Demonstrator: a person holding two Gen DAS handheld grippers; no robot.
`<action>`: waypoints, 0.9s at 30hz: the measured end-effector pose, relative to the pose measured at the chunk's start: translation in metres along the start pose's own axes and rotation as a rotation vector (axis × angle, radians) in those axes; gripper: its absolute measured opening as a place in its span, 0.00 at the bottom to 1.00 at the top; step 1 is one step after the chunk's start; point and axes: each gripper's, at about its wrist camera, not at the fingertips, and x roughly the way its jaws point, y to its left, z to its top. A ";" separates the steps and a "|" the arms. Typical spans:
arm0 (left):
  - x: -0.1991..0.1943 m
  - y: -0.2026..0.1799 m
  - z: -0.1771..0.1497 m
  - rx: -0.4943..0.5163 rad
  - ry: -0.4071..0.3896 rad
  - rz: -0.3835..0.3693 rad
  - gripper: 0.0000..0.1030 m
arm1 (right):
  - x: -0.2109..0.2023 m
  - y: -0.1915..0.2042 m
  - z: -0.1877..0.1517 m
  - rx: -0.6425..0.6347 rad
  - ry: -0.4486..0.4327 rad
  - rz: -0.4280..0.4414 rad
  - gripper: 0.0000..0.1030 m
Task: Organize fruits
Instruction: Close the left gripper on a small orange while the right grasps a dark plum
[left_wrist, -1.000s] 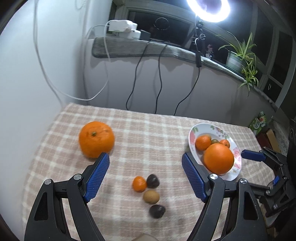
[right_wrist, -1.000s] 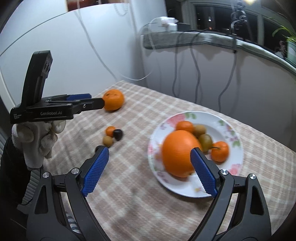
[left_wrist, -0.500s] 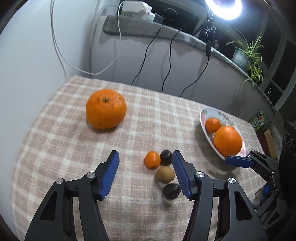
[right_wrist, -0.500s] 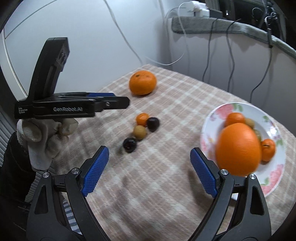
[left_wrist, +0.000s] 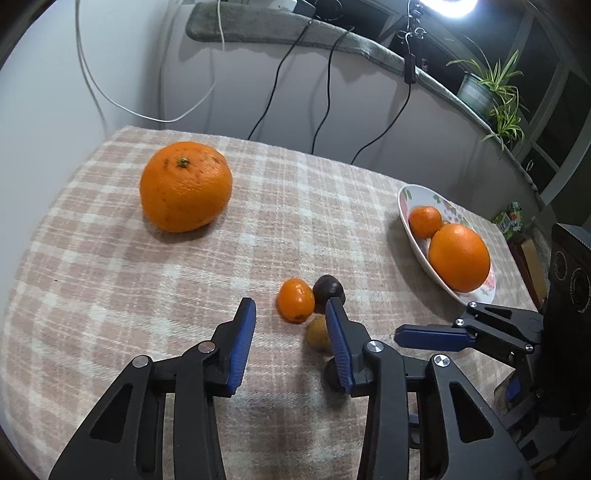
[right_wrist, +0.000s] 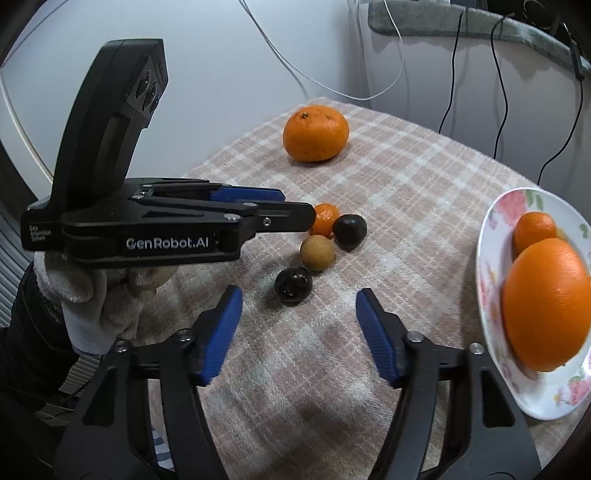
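Observation:
Four small fruits lie clustered on the checked cloth: a small orange one (left_wrist: 295, 300), a dark one (left_wrist: 328, 290), a brown one (left_wrist: 317, 332) and a second dark one (right_wrist: 293, 285). My left gripper (left_wrist: 291, 325) hovers low over them, jaws closing. The small orange fruit sits just past its tips with no pad touching it. My right gripper (right_wrist: 299, 317) is also closing, and the near dark fruit lies just ahead of its gap, untouched. A large orange (left_wrist: 185, 186) rests at the far left. The flowered plate (right_wrist: 484, 258) on the right holds a big orange (right_wrist: 546, 302) and smaller fruits.
A gloved hand (right_wrist: 92, 295) holds the left gripper (right_wrist: 295, 206), which reaches in from the left in the right wrist view. Cables hang down the wall behind the table. A potted plant (left_wrist: 491, 96) stands on the ledge at the back right. The table edge runs close on the left.
Both grippers have come down toward the small fruit cluster and their jaws have narrowed. The right gripper has swung left, away from the plate. No fruit has moved.

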 end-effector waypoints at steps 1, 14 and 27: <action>0.001 0.000 0.001 -0.001 0.002 -0.003 0.36 | 0.002 -0.001 0.001 0.006 0.001 0.003 0.62; 0.017 0.001 0.006 0.000 0.030 -0.016 0.29 | 0.018 0.000 0.007 0.019 0.031 0.037 0.43; 0.020 -0.001 0.009 0.018 0.044 -0.025 0.19 | 0.025 0.002 0.008 0.012 0.038 0.038 0.24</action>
